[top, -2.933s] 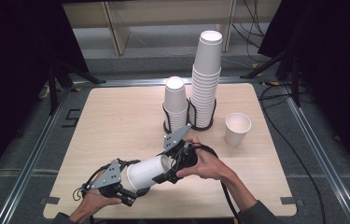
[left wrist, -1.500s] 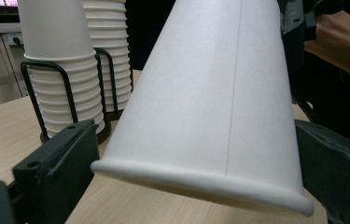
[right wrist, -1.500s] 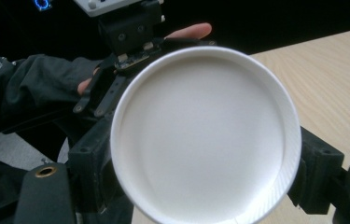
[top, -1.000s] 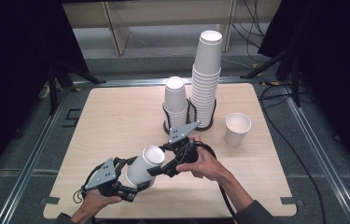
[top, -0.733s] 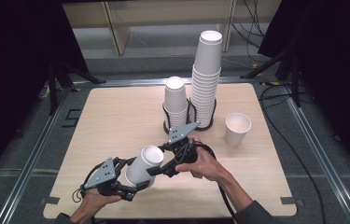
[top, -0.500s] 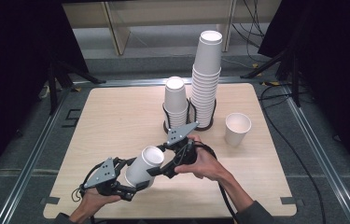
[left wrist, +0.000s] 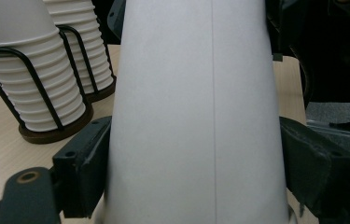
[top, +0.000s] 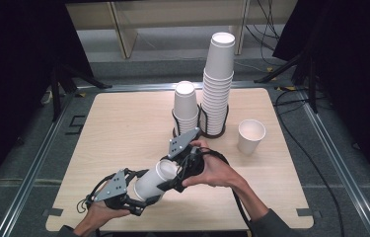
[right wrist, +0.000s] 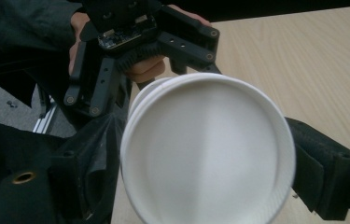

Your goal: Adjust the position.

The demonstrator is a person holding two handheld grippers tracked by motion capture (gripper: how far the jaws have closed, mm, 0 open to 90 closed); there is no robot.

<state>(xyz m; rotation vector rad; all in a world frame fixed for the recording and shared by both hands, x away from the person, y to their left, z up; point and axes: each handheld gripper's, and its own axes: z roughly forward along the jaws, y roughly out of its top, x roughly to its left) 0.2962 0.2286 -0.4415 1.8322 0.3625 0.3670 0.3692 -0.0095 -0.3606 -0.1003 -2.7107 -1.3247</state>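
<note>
A white paper cup [top: 153, 181] hangs tilted over the table's front edge, mouth up and to the right. My left gripper [top: 143, 196] is shut on its lower body; in the left gripper view the pads [left wrist: 86, 168] press both sides of the cup's wall [left wrist: 196, 107]. My right gripper [top: 171, 174] is at the cup's mouth. In the right gripper view the rim [right wrist: 207, 154] sits between my jaws, which touch it on both sides, and a second rim edge shows just behind it. The left gripper [right wrist: 130, 42] and its hand are seen beyond.
On the wooden table [top: 123, 128], a short stack of cups [top: 186, 106] and a tall stack [top: 218, 84] stand in black wire holders at the back middle. A single upright cup [top: 251, 136] stands to their right. Metal rails frame the table.
Since the earliest frame the cup has tipped from lying almost level to mouth upward, and both grippers have shifted slightly left. Over the last second nothing visibly moves.
</note>
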